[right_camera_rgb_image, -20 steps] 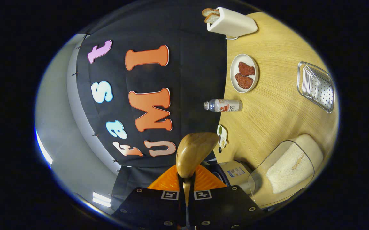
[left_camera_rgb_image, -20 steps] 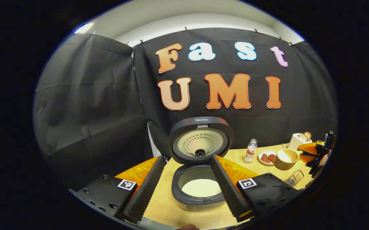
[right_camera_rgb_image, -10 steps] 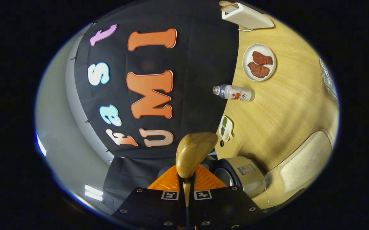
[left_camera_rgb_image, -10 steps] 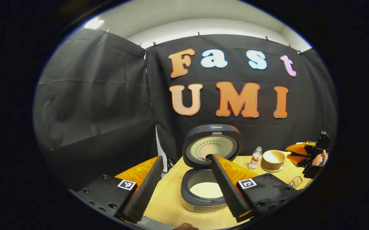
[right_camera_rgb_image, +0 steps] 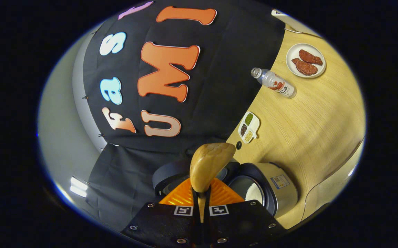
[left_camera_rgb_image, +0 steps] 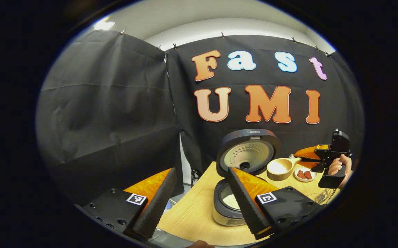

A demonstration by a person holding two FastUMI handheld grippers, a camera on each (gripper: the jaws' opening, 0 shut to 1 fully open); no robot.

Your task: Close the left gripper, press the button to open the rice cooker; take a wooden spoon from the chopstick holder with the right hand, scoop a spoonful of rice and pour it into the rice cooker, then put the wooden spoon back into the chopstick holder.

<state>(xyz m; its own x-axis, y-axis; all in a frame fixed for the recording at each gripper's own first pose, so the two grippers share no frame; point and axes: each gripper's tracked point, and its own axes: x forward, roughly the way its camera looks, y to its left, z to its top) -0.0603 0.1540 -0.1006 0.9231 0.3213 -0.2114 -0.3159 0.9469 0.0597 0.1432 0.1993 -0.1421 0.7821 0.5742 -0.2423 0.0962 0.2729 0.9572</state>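
Note:
The rice cooker stands open on the wooden table, lid upright and white rice in the pot. My left gripper is open and holds nothing, its fingers framing the cooker from in front. The wooden spoon hangs level just right of the lid, its bowl full of rice. My right gripper, held by a hand, is shut on the spoon's handle. In the right gripper view, rolled sideways, the back of the spoon bowl rises from my right gripper, with the cooker close below it.
A plate of meat pieces, a small bottle and a divided seasoning dish stand near the back wall. A wire basket sits at the table's right. The table's left edge runs beside the cooker.
The right gripper has carried the loaded spoon away from the rice container to beside the cooker lid. The left gripper has drawn back and swung left, so the cooker looks smaller and farther right.

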